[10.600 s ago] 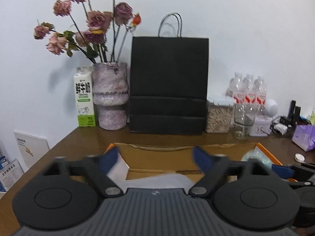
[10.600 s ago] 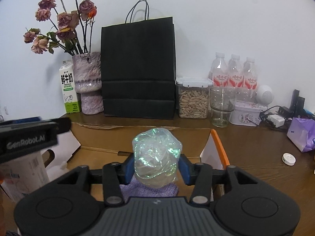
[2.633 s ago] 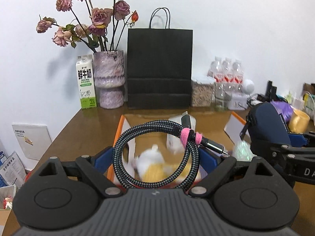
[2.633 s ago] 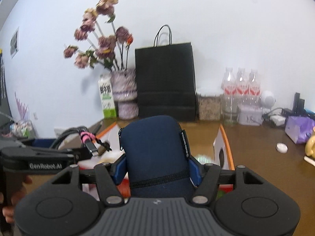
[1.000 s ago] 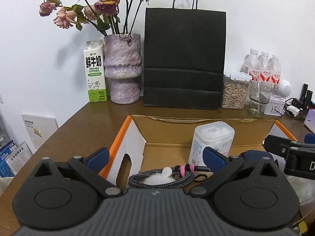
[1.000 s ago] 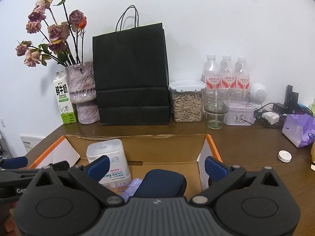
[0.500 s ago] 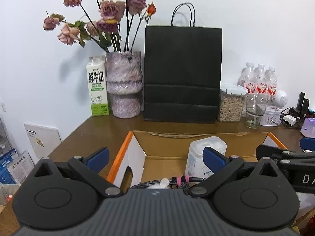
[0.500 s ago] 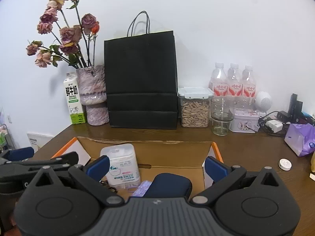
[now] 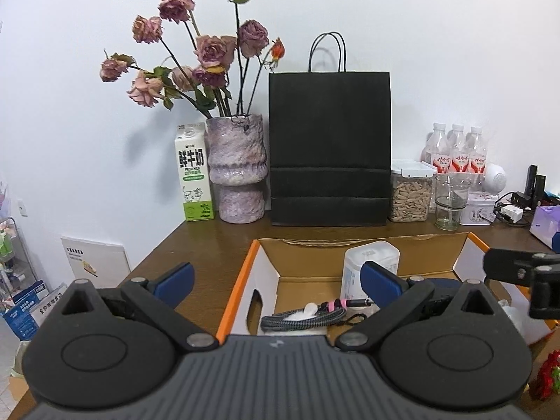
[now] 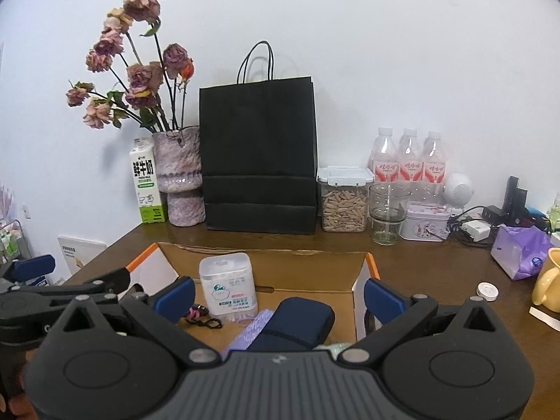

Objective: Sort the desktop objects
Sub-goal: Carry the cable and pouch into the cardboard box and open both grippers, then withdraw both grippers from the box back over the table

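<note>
An open cardboard box (image 9: 364, 250) (image 10: 290, 273) with orange-edged flaps sits on the brown desk. Inside it lie a coiled braided cable (image 9: 302, 316) with a pink strap, a white plastic canister (image 9: 367, 262) (image 10: 229, 285), a dark blue pouch (image 10: 297, 325) and a lilac cloth (image 10: 250, 330). My left gripper (image 9: 276, 280) hangs open above the box's near left side, nothing between its fingers. My right gripper (image 10: 278, 295) is open too, above the pouch. Each gripper shows at the edge of the other's view.
Along the back wall stand a milk carton (image 9: 194, 175), a vase of dried roses (image 9: 238, 171), a black paper bag (image 9: 330, 150), a seed jar (image 10: 344, 201), a glass (image 10: 386, 213), water bottles (image 10: 407, 161) and a tin. A yellow mug (image 10: 549, 280), purple tissue pack (image 10: 521, 250) and small white cap (image 10: 487, 291) lie right.
Both grippers have pulled up and back from the box, open and empty. The cable and the blue pouch, let go earlier, stay in the box.
</note>
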